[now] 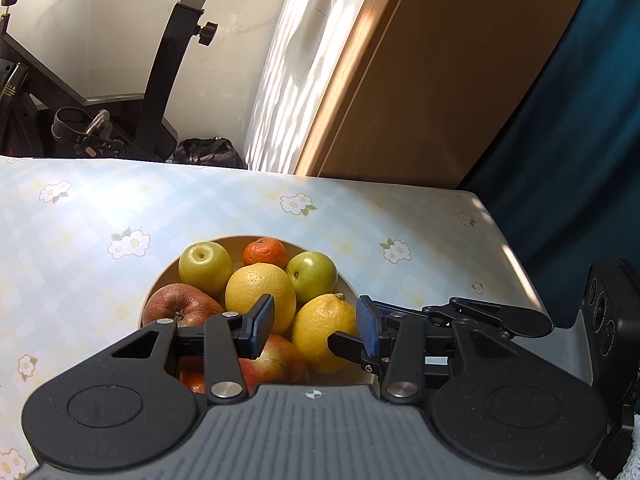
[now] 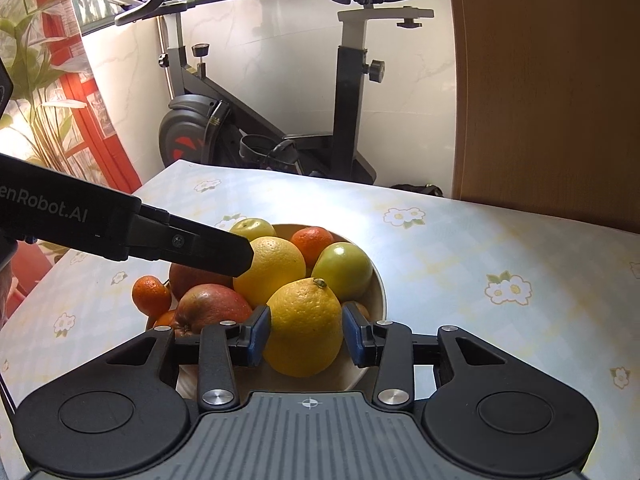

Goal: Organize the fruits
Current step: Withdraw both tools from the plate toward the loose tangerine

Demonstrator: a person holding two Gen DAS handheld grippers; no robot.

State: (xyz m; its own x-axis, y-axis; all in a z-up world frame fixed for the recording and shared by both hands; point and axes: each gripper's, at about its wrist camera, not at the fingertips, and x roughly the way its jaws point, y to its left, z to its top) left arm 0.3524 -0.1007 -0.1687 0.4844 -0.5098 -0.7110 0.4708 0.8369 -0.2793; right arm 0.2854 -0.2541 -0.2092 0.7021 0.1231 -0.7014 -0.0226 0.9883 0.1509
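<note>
Worktop (image 2: 460, 248) under a pale flowered cloth, exercise bike (image 2: 280, 92) behind it. One cream bowl (image 2: 378, 280) near the front edge, heaped with fruit: two green apples, two red ones, small oranges, two big yellow citrus.

The near yellow citrus (image 2: 306, 328) lies dead ahead of the right hand-held gripper (image 2: 306, 338), between its blue pads (image 2: 259, 334), stem end up and tilted away. The pads stand at the fruit's flanks, narrow; firm pressing cannot be told, though contact looks made on the left side. Judged step: lifting this citrus out.

Left hand-held gripper (image 1: 316, 326) comes in from the left, pitched down over the bowl, jaws partly apart, nothing between them. The right hand is clearly nearer the target.
</note>
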